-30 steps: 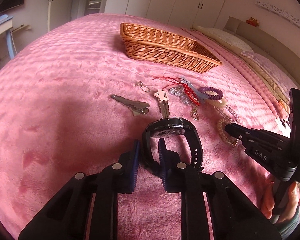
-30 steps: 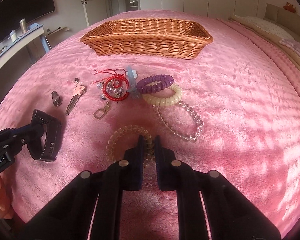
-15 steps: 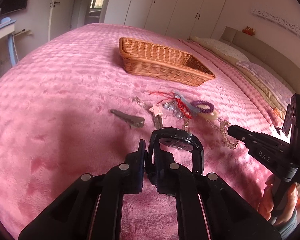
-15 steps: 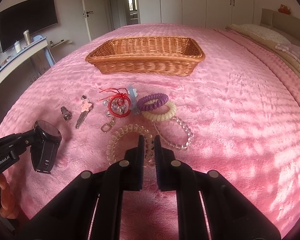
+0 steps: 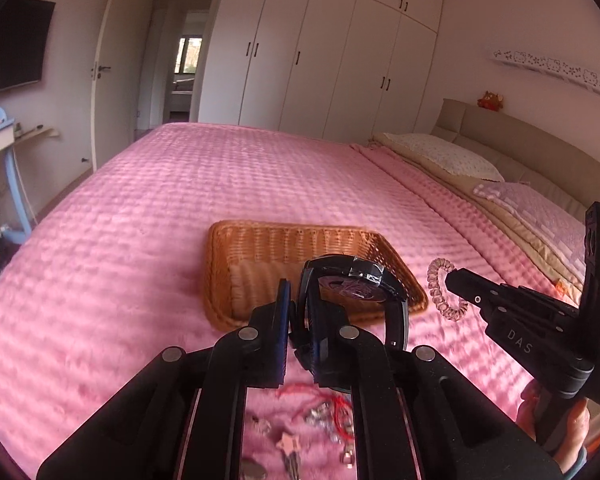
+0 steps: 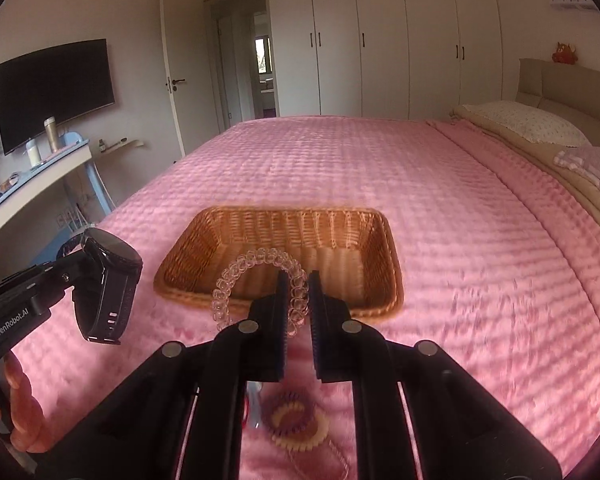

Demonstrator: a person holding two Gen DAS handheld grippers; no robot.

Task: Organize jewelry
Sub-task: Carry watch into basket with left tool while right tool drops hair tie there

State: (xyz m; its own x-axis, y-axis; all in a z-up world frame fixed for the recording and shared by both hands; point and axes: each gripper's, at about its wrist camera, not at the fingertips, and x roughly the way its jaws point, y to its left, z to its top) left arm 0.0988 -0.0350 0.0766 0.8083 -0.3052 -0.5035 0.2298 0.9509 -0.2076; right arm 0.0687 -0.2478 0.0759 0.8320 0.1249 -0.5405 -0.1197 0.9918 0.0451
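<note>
The leftover jewelry [image 5: 320, 420] on the bed [image 5: 180, 200] is lying blurred, half hidden behind both tools. The left gripper [image 5: 300, 312] fingers are pinching the black watch [image 5: 352, 284] strap, holding it above the wicker basket [image 6: 276, 256]. The right gripper [image 6: 298, 300] fingers are pinching the clear coil bracelet [image 6: 256, 264] over the basket's near rim.

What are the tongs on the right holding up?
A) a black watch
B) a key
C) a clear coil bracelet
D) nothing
C: the right tongs are shut on the clear coil bracelet, lifted in front of the basket; the black watch is in the left tongs.
</note>
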